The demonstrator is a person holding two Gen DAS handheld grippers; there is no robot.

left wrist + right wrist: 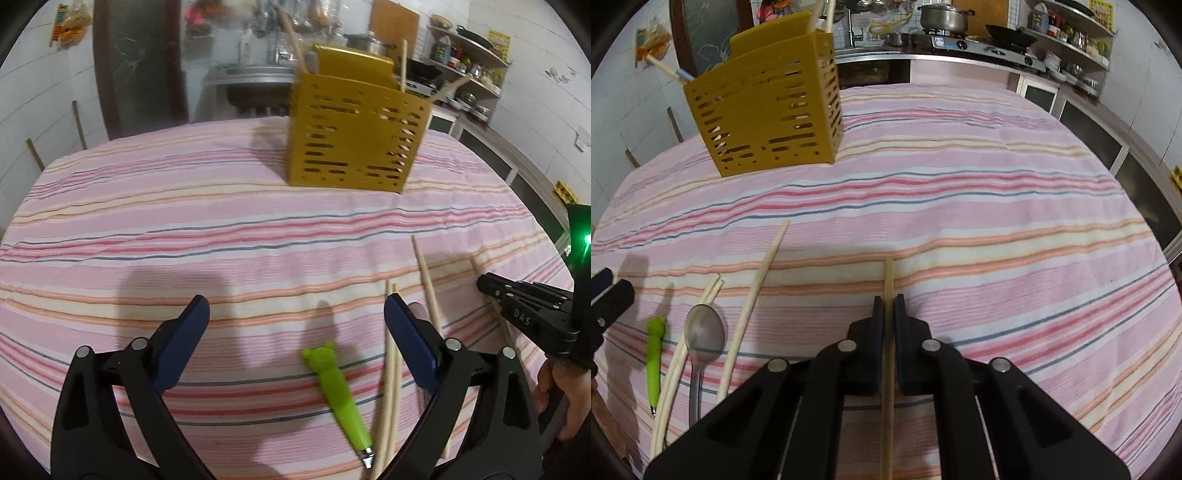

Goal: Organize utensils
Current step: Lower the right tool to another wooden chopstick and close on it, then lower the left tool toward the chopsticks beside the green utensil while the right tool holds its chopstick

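Note:
A yellow slotted utensil holder (pixel 354 140) stands at the far side of the table with a few chopsticks in it; it also shows in the right wrist view (pixel 768 110). My left gripper (pixel 297 314) is open and empty above a green-handled utensil (pixel 334 391) and a pair of chopsticks (pixel 389 373). My right gripper (pixel 889 310) is shut on a single wooden chopstick (pixel 887 280) lying along its fingers. In the right wrist view a metal spoon (pixel 701 332), the green utensil (pixel 654 354), a chopstick pair (pixel 687 343) and another chopstick (pixel 757 291) lie at the left.
The table wears a pink striped cloth (pixel 960 184). The right gripper's body (pixel 528 314) is at the right edge of the left wrist view. A kitchen counter with stove and pot (pixel 945 18) and shelves stands behind the table.

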